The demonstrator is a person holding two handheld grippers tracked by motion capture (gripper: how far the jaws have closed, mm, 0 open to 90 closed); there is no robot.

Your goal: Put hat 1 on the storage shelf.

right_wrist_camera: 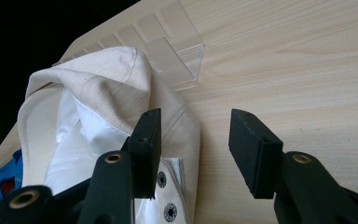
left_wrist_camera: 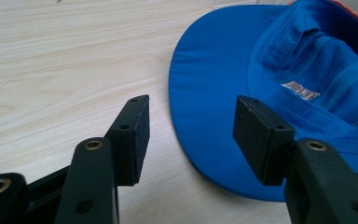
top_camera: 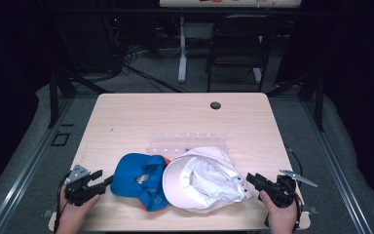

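Observation:
Two caps lie upside down side by side near the table's front edge. The blue cap (top_camera: pixel 139 179) (left_wrist_camera: pixel 279 88) is on the left, its brim toward my left gripper (top_camera: pixel 101 178) (left_wrist_camera: pixel 191 135), which stands open just left of the brim with nothing between its jaws. The cream-white cap (top_camera: pixel 202 180) (right_wrist_camera: pixel 98 112) lies to the right, overlapping the blue one. My right gripper (top_camera: pixel 250 179) (right_wrist_camera: pixel 193 154) is open at that cap's right edge, beside its snap strap, holding nothing.
A clear plastic rack (top_camera: pixel 187 141) (right_wrist_camera: pixel 168 51) lies flat on the wooden table (top_camera: pixel 175 114) just behind the caps. A round cable hole (top_camera: pixel 215 105) sits near the far edge. A black chair (top_camera: pixel 236 44) and a table leg stand beyond.

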